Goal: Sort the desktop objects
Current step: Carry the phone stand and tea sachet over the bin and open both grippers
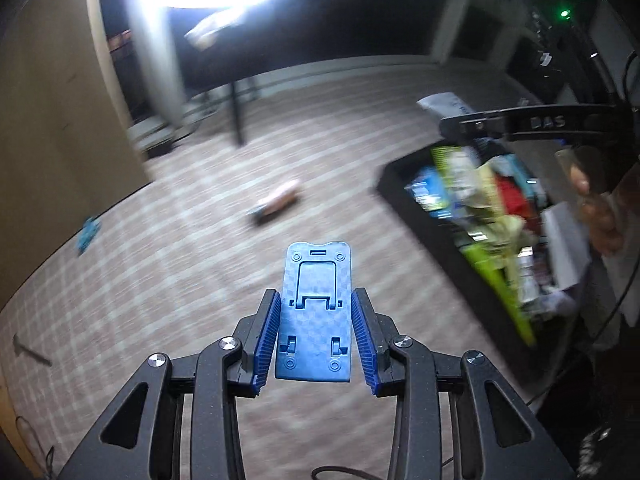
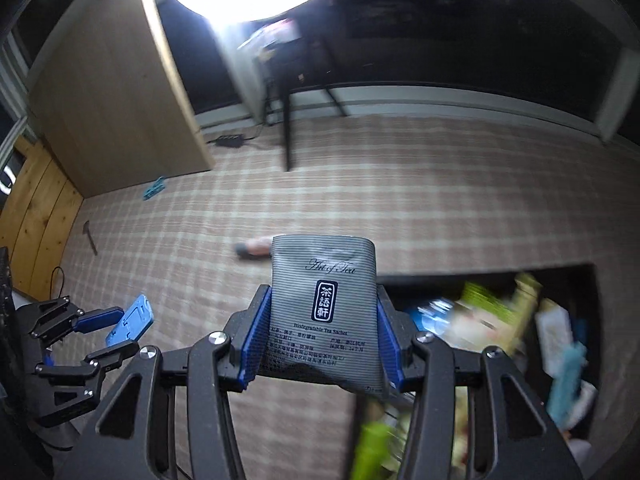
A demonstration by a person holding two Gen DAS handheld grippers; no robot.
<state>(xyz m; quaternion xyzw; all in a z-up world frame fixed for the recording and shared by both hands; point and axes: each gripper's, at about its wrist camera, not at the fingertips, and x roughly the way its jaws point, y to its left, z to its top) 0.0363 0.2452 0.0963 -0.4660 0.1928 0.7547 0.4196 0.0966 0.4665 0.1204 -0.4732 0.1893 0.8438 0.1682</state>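
The left gripper (image 1: 316, 334) is clenched partway on a flat blue plastic folding phone stand (image 1: 316, 312); its ribbed blue pads (image 1: 267, 340) press against the stand's two long edges. The stand is held above a pink-and-white checked tablecloth (image 1: 160, 280), its long axis running along the fingers and its free end pointing forward, away from the camera, with the hinged face turned up to the lens. In the right wrist view the same stand (image 2: 130, 322) is seen tilted, between the left gripper's fingers (image 2: 100, 316).

The right gripper (image 2: 322, 334) is closed partway on a grey striped foil tea sachet with dark printed lettering (image 2: 324, 304). The sachet is gripped by its two side edges near its lower half; its long axis runs along the fingers, the top edge points forward and the printed face is turned toward the camera. Its lower corner is crumpled.

A black rectangular tray filled with mixed packets (image 2: 592, 280) lies on the tablecloth to the right, partly below the sachet. Farther off on the cloth a small pinkish cylindrical object (image 1: 278, 200) is seen, too blurred to identify, and a light blue clip (image 2: 154, 189) lies near the far left edge.
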